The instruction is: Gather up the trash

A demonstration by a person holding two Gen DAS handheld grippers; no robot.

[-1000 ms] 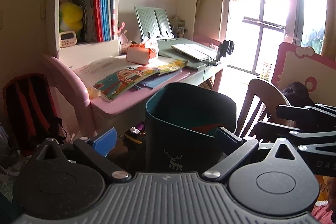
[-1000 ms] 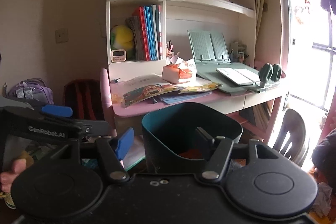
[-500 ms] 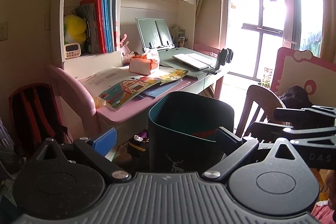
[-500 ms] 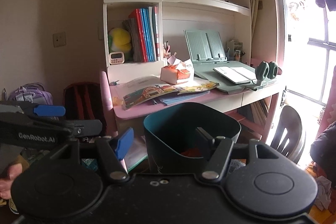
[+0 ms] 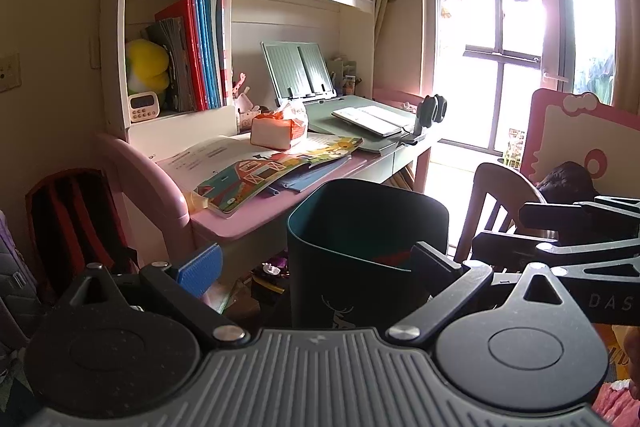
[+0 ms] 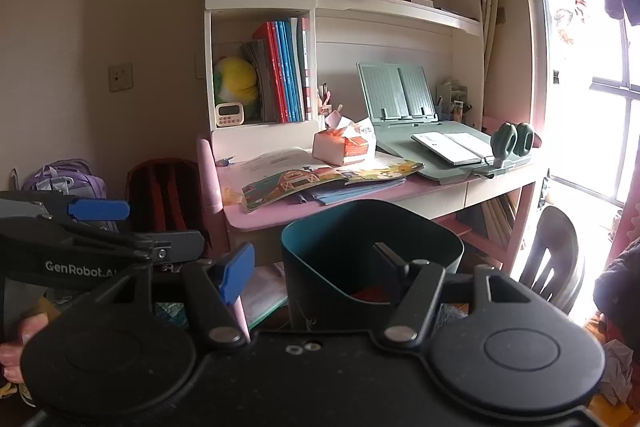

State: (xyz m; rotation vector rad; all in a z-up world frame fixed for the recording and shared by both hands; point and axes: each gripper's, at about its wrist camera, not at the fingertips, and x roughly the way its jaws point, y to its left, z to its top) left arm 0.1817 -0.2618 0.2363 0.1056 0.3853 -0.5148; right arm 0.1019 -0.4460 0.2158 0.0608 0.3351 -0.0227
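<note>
Dark trash bin (image 5: 352, 263) between both grippers' spread fingers (image 6: 236, 273), right fingers inside rim.

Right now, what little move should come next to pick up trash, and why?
Probably turn the right gripper toward the crumpled white paper on the floor at the right. Its jaws stand open with nothing pinched, that paper lies loose, and the dark bin is close in front, ready to take it.
</note>
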